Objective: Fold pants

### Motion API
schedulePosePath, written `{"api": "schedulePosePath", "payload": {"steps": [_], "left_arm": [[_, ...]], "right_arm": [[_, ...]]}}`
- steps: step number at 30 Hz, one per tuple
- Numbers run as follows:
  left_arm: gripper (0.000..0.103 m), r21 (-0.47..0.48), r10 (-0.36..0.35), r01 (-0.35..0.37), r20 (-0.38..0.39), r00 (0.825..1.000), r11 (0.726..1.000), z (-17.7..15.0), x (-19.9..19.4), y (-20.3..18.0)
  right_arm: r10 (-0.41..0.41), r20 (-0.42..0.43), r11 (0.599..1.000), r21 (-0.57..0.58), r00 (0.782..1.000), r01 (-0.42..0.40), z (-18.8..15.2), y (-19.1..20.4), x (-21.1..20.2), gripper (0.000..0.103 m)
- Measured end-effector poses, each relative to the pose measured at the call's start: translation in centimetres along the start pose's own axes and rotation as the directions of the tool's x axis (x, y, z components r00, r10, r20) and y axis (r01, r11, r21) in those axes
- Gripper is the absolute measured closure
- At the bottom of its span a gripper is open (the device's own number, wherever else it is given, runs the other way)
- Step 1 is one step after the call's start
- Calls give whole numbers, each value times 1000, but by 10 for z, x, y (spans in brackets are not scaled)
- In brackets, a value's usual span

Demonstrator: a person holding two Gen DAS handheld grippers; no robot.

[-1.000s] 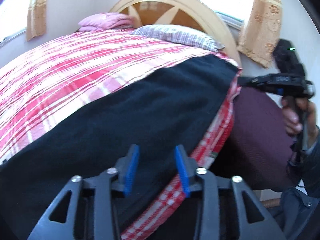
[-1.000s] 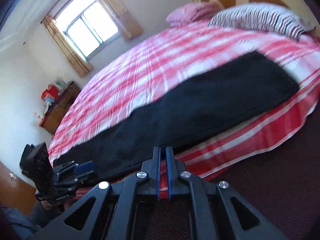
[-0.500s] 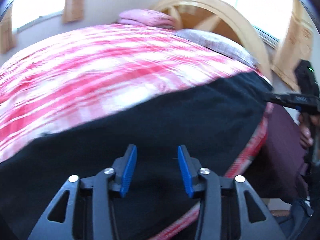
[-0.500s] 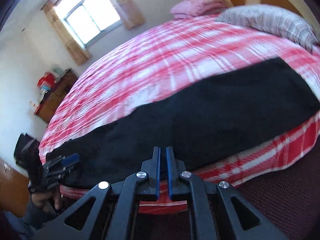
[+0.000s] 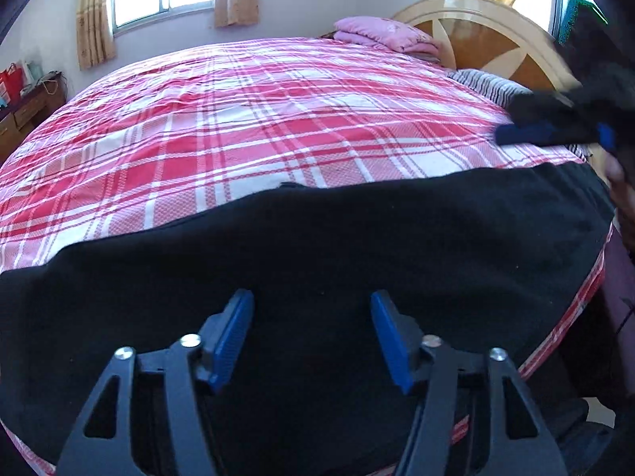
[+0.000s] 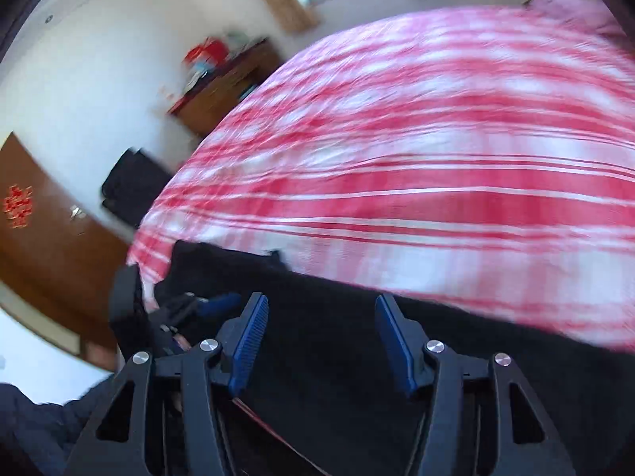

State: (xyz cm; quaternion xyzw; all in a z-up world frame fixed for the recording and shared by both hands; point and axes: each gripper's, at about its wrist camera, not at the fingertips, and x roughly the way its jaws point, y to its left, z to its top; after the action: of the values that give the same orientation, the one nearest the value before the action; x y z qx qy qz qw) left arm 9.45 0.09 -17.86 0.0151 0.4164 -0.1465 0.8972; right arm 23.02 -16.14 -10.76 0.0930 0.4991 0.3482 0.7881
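Black pants [image 5: 337, 246] lie flat in a long strip along the near edge of a bed with a red and white plaid sheet [image 5: 246, 119]. My left gripper [image 5: 311, 317] is open, its blue pads just above the pants' middle. My right gripper [image 6: 320, 323] is open too, over the pants [image 6: 357, 337] near the bed's edge; that view is blurred. The right gripper also shows at the right of the left wrist view [image 5: 555, 127], above the pants' far end. The left gripper shows in the right wrist view [image 6: 190, 309].
A pink folded blanket [image 5: 381, 33] and a striped pillow [image 5: 488, 83] lie by the wooden headboard [image 5: 496, 35]. A wooden dresser [image 5: 24, 111] stands at the far left wall. A brown door [image 6: 43, 238] is at the left of the right wrist view.
Both grippers moved in over the pants from the bed's side. The right gripper has opened from shut and swung towards the left. The left gripper has opened wider.
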Motion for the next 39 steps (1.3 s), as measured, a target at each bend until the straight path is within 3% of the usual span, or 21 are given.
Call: {"api": "schedulePosePath", "payload": {"steps": [3,7,10,14,17,19,20,26,30,35,36,39], "left_arm": [[33,47,13,-12,-4,1000,999,-1,1,-4],[33,22,0,0,11,1000,1000,-6,0,-1],[25,30,-1,0,27,1000,1000,-7,2,-4],[24,37,8,-9,35,999,999,-8,3,-6],[24,21,-7,6,28,1000,1000,-8,2,-3],[24,12,-11,11,29,1000,1000,-8,2,-1],[24,17,-8,8,32,999,1000,-8,2,-1],[24,9,-14,13,37,999,1000,-11,0,-1],[24,22,-3,2,37,999,1000,-13,-1,-4],[24,20,-16,16,29,999,1000,-12,-3,-2],[24,19,-18,18,31,999,1000,-12,-4,-1],[24,2,-28,28,33,999,1000,-11,-7,2]], "right_arm": [[32,-59,999,5,998,-32,21,9,39,45],[110,-109,990,96,988,-99,35,2,75,51],[153,-153,980,154,976,-130,42,-2,98,57],[189,-220,972,178,957,-151,43,-1,118,61],[199,-275,970,193,941,-148,40,-1,132,76],[225,-287,962,215,931,-167,38,-1,138,94],[238,-278,960,216,931,-181,37,0,138,97],[256,-136,964,107,957,-243,50,33,101,103],[109,-153,994,48,982,-103,51,31,108,102],[59,-90,997,51,994,-55,43,16,95,101],[22,-71,999,31,997,-19,41,16,87,101],[16,-68,1000,-19,998,-17,29,18,63,100]]}}
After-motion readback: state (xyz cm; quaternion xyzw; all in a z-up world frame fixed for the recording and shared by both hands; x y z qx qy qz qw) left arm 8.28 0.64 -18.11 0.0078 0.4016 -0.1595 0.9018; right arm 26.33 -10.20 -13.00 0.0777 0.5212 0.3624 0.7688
